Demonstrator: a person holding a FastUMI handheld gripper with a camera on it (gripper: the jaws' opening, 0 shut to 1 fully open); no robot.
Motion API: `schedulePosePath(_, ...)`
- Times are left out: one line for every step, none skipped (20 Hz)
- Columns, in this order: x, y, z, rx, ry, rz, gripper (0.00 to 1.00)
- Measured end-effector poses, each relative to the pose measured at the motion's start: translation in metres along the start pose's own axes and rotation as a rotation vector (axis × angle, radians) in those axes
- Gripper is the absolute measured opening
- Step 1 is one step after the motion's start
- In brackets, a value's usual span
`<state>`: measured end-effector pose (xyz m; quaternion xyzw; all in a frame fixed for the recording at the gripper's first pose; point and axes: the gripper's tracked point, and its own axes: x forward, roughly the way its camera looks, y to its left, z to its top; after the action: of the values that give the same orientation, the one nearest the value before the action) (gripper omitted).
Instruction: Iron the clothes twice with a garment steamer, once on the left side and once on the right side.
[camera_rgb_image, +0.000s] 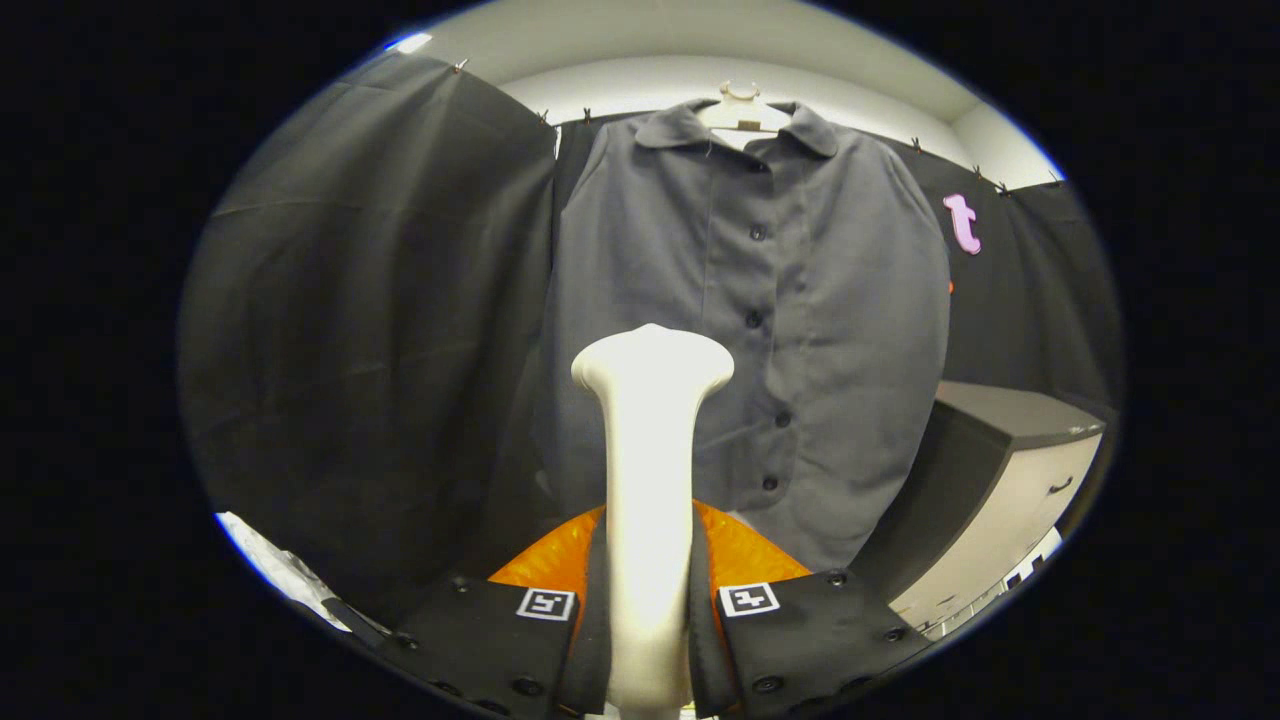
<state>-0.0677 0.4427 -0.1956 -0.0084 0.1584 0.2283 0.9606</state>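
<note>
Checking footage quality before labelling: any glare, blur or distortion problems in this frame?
In the gripper view, the steamer held between the jaws of the gripper is overexposed and nearly featureless; the grey shirt beyond is evenly lit and sharp enough to show its buttons; fisheye distortion bends the cabinet and the black cloth wall.

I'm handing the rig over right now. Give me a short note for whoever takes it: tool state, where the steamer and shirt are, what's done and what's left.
Tool: shut on the garment steamer, both fingers pressing its handle; the steamer stands upright between them, head pointing at the shirt.
Shirt: grey, buttoned, hanging on a hanger against the booth's black cloth wall, beyond the steamer. A cabinet stands beside it.
Done: steamer picked up and aimed at the shirt, left of the button line. Whether it touches the cloth, I cannot tell.
Left: cannot tell from this view whether any pass is finished; assume both the left and right passes remain.
</note>
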Motion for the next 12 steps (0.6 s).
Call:
schedulePosePath(0.0, -0.005, 0.01, 0.006, -0.02, -0.005, 0.39)
schedulePosePath(-0.003, -0.011, 0.024, 0.019, -0.046, -0.009, 0.39)
schedulePosePath(-0.006, -0.016, 0.038, 0.025, -0.069, -0.015, 0.39)
schedulePosePath(-0.013, -0.022, 0.047, 0.023, -0.086, -0.022, 0.39)
schedulePosePath(-0.018, -0.027, 0.056, 0.021, -0.104, -0.03, 0.39)
schedulePosePath(-0.025, -0.032, 0.066, 0.026, -0.122, -0.036, 0.39)
schedulePosePath(-0.031, -0.037, 0.076, 0.03, -0.137, -0.042, 0.39)
schedulePosePath(-0.037, -0.042, 0.087, 0.036, -0.15, -0.046, 0.39)
schedulePosePath(-0.042, -0.048, 0.097, 0.042, -0.168, -0.052, 0.39)
schedulePosePath(-0.048, -0.056, 0.107, 0.042, -0.183, -0.064, 0.39)
schedulePosePath(-0.054, -0.066, 0.115, 0.039, -0.197, -0.078, 0.39)
schedulePosePath(-0.062, -0.076, 0.122, 0.035, -0.211, -0.094, 0.39)
